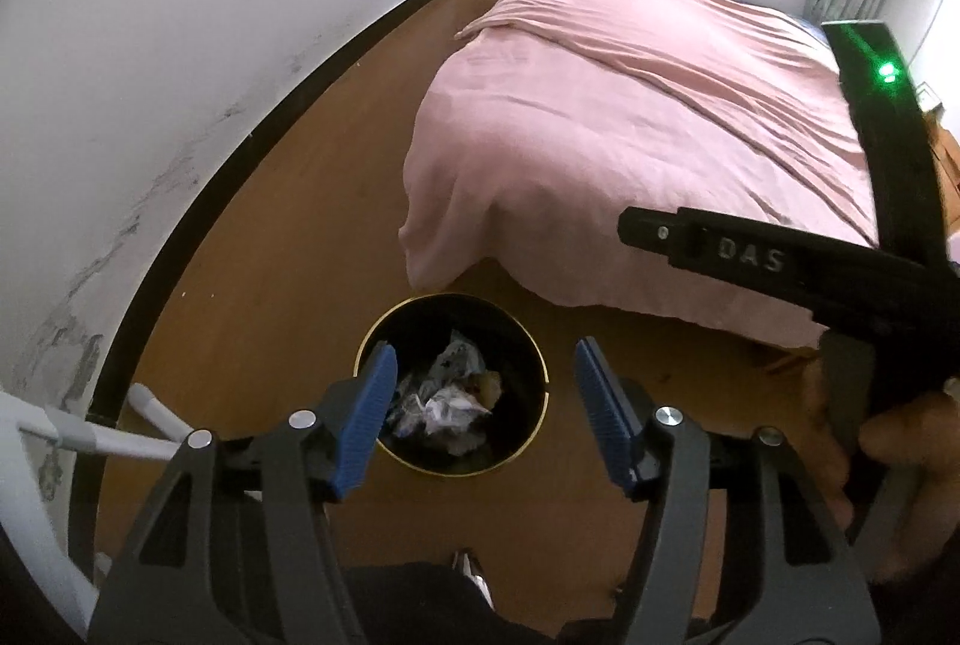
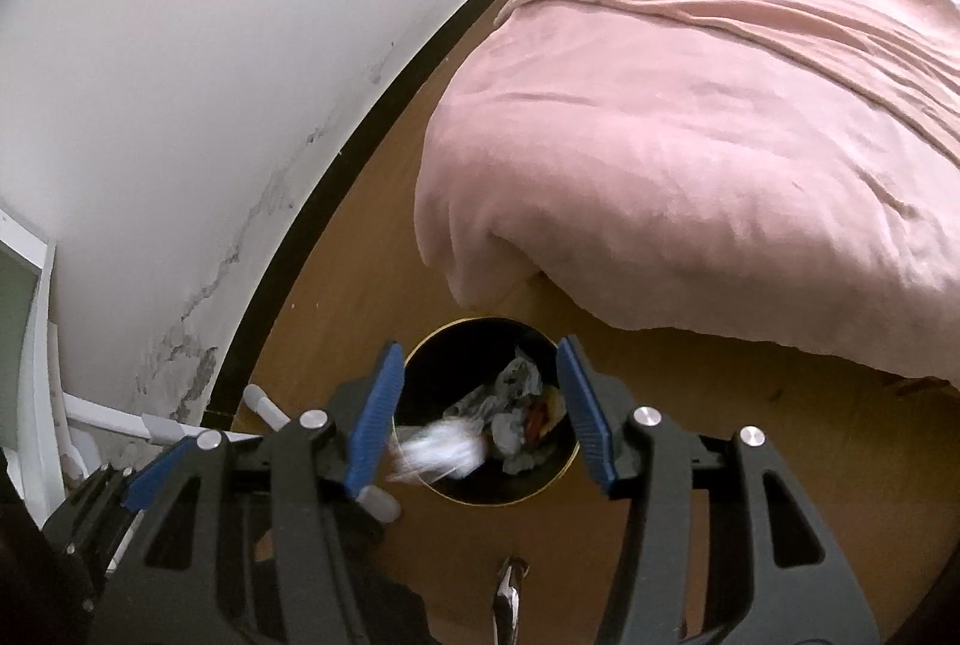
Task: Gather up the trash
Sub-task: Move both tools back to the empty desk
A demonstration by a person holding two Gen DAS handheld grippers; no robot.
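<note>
Left wrist view looks down on a round black trash bin point(image 1: 451, 384) with a thin gold rim, standing on the brown wooden floor point(image 1: 288, 237) just beside the foot of a bed draped in a pink cover point(image 1: 630, 129). The left hand-held gripper point(image 1: 486, 408) hangs above the bin with its blue-padded fingers point(image 1: 367, 417) spread wide and nothing between them. Inside the bin lies crumpled trash point(image 1: 447, 396): white and grey paper wads with a small yellowish scrap among them. At the right edge of this view the right hand-held gripper's black body, with a green light and raised letters, shows together with the person's hand point(image 1: 864, 471) around its handle. A white wall with a dark baseboard point(image 1: 240, 165) curves along the left, and white tubing point(image 1: 114, 438) sits low by it. From the right wrist view, the right hand-held gripper point(image 2: 477, 417) is likewise released, fingers point(image 2: 375, 420) apart, poised over the same bin point(image 2: 489, 489). A blurred white crumpled piece point(image 2: 441, 456) appears at the bin's near left rim, just beside the left finger pad but not pinched; whether it is touching the rim or in the air cannot be told. More grey paper and a red and yellow scrap point(image 2: 543, 414) rest deeper in the bin. The left hand-held gripper's blue pad peeks in at lower left.
</note>
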